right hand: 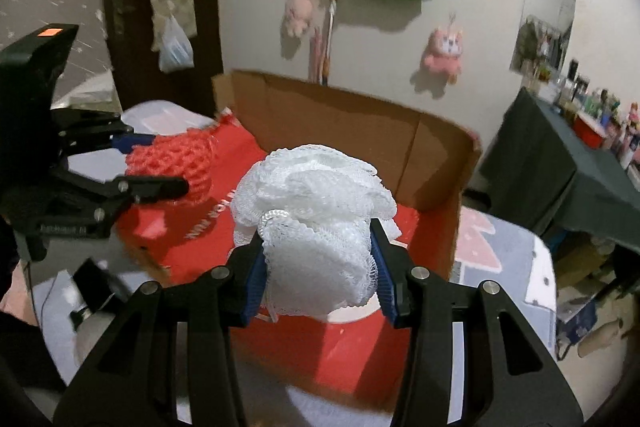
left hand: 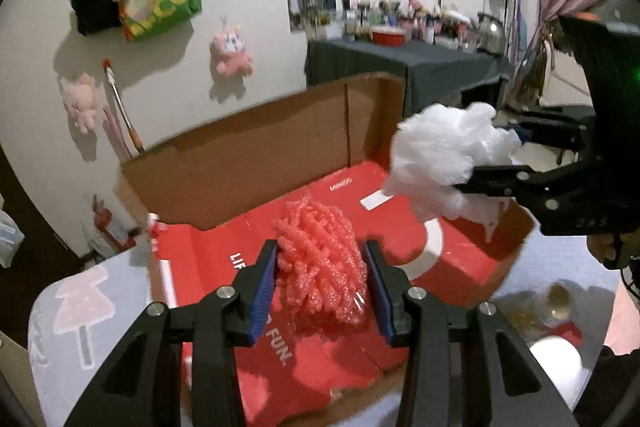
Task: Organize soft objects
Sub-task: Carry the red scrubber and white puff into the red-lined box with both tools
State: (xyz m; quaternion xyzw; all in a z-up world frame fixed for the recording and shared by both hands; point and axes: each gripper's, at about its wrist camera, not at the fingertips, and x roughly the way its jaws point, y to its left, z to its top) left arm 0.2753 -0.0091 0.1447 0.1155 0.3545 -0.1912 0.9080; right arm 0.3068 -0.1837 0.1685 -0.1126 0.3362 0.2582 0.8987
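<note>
Both sets of fingers hold a sponge: left gripper (left hand: pixel 322 287) pinches the pink pouf (left hand: pixel 320 267), right gripper (right hand: pixel 318 267) the white pouf (right hand: pixel 316 227), each hanging above the cardboard box (left hand: pixel 260 163) just ahead and below.

You are looking at a coral-pink mesh puff (left hand: pixel 322 263) and a white net puff (right hand: pixel 316 231); the cardboard box (left hand: pixel 256 163) is showing brown walls and a red floor with white lettering, and blue pads (left hand: pixel 264 291) are lining your black hand-held grippers.

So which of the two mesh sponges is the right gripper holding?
The white sponge, pinched in the right gripper. The pink sponge sits in the left gripper.
</note>
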